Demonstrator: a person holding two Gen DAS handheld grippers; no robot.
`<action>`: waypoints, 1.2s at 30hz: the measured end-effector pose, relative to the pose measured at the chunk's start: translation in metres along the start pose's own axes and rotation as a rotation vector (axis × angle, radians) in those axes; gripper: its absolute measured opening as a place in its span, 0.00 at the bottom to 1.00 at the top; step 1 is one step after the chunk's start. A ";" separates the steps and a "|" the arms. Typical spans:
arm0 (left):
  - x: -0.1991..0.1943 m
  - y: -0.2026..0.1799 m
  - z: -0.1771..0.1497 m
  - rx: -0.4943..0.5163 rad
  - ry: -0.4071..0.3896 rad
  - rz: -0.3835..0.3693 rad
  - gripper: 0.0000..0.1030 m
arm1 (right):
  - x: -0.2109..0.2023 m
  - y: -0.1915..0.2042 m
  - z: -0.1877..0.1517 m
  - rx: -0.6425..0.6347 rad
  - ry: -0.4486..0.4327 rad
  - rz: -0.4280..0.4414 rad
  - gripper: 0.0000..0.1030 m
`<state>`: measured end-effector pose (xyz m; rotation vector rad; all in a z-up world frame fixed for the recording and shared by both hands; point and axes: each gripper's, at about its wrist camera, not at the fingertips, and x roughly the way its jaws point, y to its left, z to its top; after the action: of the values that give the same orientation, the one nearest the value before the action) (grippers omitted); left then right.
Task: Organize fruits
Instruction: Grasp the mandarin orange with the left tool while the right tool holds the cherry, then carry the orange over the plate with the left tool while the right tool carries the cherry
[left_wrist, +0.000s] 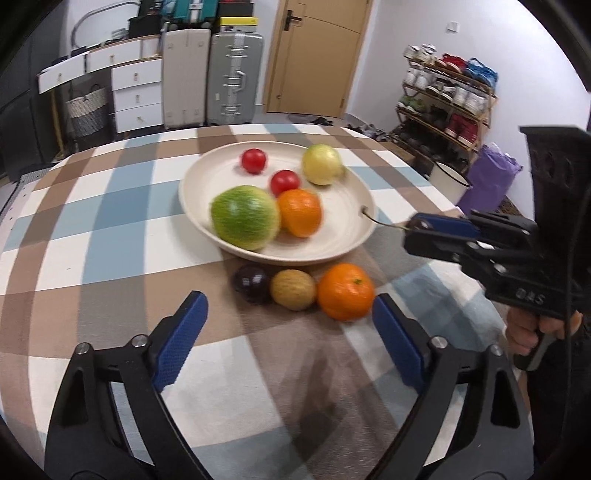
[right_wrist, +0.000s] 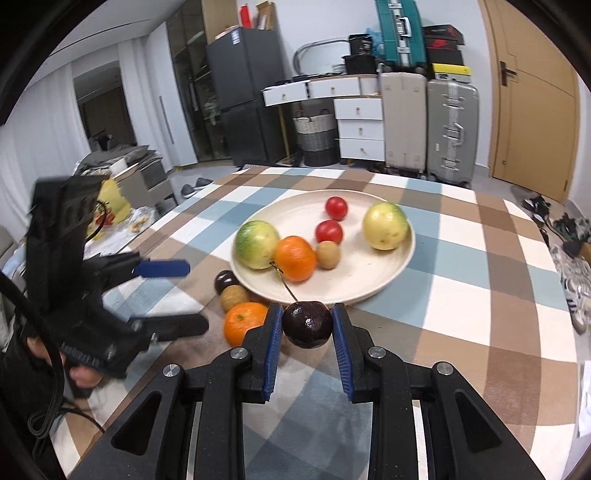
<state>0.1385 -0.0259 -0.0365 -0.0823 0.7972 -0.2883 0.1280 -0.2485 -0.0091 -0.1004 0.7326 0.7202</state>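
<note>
left gripper agape, right gripper clamped

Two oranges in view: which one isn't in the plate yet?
The orange on the tablecloth, at the end of the row beside the brown fruit. The other orange sits inside the plate.

Raised lettering on black body of right claw, left wrist view: reads roughly "DAS", first character unsure. Red logo on black box atop the suitcases, right wrist view: too small to read. Sticker on dark fridge door: print not legible. Yellow-and-black box: no readable text.
</note>
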 end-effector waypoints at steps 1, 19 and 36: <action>0.001 -0.004 0.000 0.014 0.000 -0.009 0.77 | 0.000 -0.001 0.000 0.005 0.000 -0.003 0.26; 0.021 -0.043 0.004 0.096 0.044 -0.078 0.49 | 0.003 -0.004 -0.001 0.013 0.013 -0.021 0.26; 0.037 -0.055 0.008 0.168 0.076 -0.008 0.36 | -0.004 -0.008 0.000 0.029 -0.006 -0.026 0.26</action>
<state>0.1566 -0.0894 -0.0469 0.0835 0.8449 -0.3662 0.1318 -0.2568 -0.0079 -0.0814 0.7346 0.6846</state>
